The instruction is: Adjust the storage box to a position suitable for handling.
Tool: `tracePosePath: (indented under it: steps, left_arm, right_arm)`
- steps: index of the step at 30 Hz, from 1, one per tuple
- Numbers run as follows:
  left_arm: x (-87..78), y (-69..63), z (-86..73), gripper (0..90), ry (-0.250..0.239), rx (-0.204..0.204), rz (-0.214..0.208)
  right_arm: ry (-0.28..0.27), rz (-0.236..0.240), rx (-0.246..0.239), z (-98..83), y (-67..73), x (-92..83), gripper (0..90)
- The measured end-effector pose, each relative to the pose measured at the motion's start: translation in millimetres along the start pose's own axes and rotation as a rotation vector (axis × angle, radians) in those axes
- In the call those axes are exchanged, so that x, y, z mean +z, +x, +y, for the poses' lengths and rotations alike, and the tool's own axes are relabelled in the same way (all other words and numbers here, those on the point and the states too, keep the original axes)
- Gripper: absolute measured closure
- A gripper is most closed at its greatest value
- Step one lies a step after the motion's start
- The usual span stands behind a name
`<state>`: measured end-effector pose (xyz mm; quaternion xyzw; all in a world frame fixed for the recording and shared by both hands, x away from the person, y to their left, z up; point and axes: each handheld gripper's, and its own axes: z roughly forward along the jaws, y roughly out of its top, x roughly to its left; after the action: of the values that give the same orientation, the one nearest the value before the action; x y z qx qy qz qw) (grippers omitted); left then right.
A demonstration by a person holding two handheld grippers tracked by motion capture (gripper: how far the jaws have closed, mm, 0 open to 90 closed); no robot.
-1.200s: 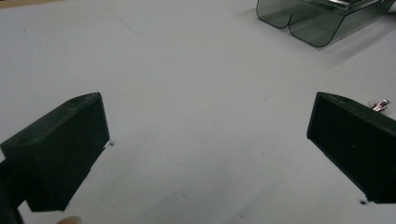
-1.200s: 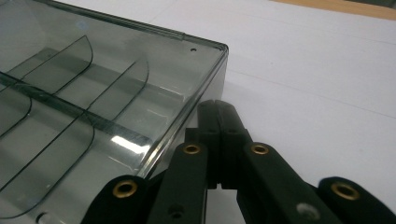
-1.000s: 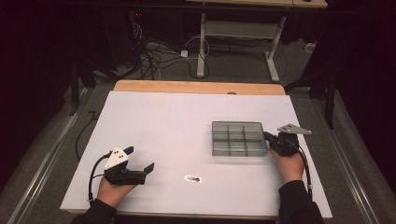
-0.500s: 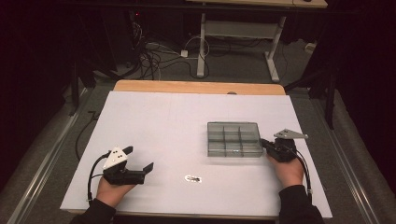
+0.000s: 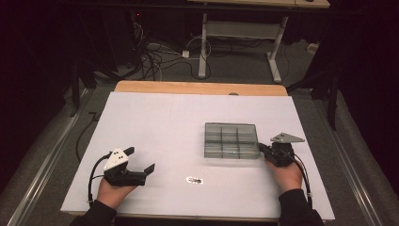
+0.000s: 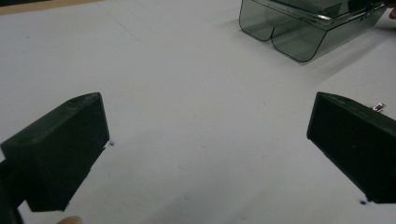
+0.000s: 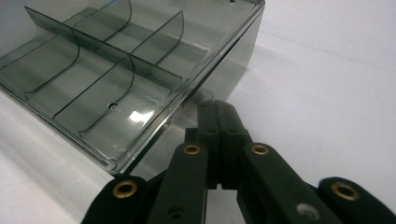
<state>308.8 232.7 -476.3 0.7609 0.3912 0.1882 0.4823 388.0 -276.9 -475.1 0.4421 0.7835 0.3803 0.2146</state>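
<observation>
Right claw (image 5: pixel 261 149), jaws together, is pressing the box's (image 5: pixel 230 140) right wall: keep it low and level while left claw (image 5: pixel 141 162), apart, is resting.

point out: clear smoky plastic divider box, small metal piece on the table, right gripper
Clear smoky plastic divider box (image 5: pixel 231 140), high view, on a middle divider.
Small shiny metal piece (image 5: pixel 194 180), high view, on its centre.
Right gripper (image 7: pixel 217 114), right gripper view, between the shut jaw tips.
</observation>
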Motion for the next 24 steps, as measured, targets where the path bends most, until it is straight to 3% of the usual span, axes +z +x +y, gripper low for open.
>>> tracePosePath:
  steps: [8, 24]
  left_arm:
    - [0.9, -0.3, -0.2, 0.0, 0.002, 0.001, -0.001]
    - [0.4, -0.2, -0.6, 0.0, 0.001, 0.003, 0.0]
  right_arm:
    - [0.006, 0.01, -0.007, 3.6, 9.3, 5.3, 90.0]
    - [0.014, 0.038, -0.072, 15.5, 34.0, 21.7, 90.0]
